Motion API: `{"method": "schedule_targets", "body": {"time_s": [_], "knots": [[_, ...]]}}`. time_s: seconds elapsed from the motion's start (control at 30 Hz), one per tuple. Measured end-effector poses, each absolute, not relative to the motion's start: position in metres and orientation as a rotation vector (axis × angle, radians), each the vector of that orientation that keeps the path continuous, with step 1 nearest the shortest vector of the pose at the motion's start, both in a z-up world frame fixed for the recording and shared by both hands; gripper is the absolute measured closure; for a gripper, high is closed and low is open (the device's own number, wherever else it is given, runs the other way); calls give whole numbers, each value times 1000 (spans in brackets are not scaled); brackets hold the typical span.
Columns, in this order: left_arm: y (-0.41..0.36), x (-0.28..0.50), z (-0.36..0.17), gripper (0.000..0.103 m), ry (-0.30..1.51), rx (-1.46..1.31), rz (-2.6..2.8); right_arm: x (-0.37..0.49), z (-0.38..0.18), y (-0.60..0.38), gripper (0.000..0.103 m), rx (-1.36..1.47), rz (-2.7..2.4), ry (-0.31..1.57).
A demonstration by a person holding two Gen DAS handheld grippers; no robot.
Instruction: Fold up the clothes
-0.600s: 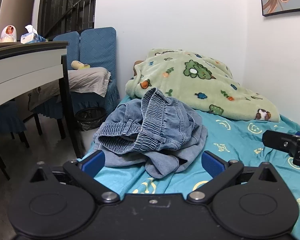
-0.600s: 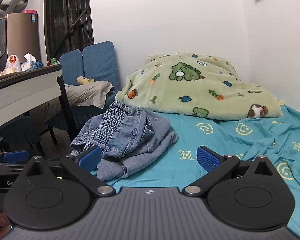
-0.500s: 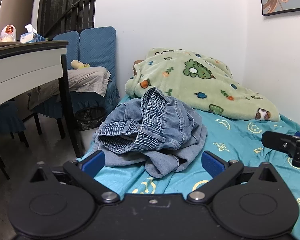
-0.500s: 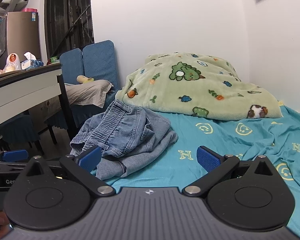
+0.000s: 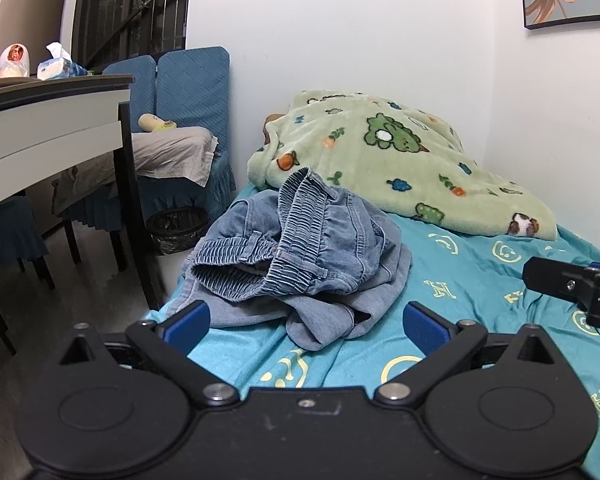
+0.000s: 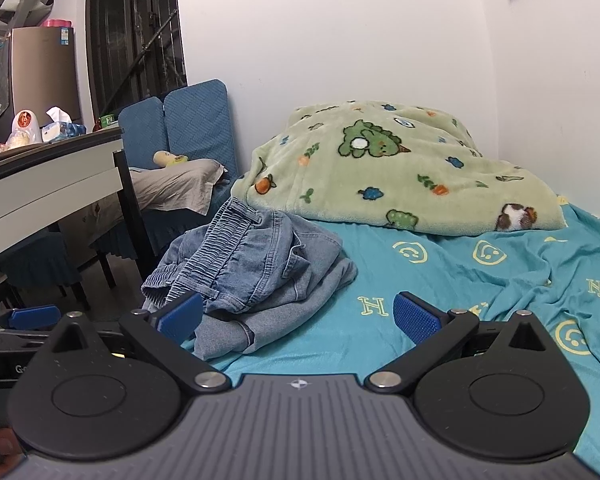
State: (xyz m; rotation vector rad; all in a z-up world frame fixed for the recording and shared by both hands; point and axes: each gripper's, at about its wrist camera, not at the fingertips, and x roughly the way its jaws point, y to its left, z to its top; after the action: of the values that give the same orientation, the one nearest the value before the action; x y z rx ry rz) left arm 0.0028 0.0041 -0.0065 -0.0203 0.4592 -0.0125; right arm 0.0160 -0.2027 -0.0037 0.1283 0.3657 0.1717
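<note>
A crumpled pair of blue denim trousers (image 5: 296, 256) is seen lying in a heap near the left edge of a bed covered by a turquoise sheet (image 5: 472, 280) printed with smiley faces. The left gripper (image 5: 306, 322) is held just in front of the heap, its jaws spread wide with nothing between them. The right gripper (image 6: 296, 316) is likewise spread and empty, near the heap's right side. A green cartoon blanket (image 6: 384, 172) is piled behind the trousers, against the wall.
</note>
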Motion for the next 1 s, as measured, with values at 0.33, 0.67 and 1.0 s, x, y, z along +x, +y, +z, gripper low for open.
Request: {"method": "schedule_targets", "body": {"time_s": [0.33, 0.67, 1.0], "knots": [[4, 4, -7, 0, 481, -18, -13, 16, -4, -201, 0, 121, 180, 365], [4, 6, -7, 0, 496, -17, -8, 17, -4, -202, 0, 125, 173, 366], [7, 7, -5, 0, 509, -22, -9, 19, -1, -199, 0, 104, 159, 351]]}}
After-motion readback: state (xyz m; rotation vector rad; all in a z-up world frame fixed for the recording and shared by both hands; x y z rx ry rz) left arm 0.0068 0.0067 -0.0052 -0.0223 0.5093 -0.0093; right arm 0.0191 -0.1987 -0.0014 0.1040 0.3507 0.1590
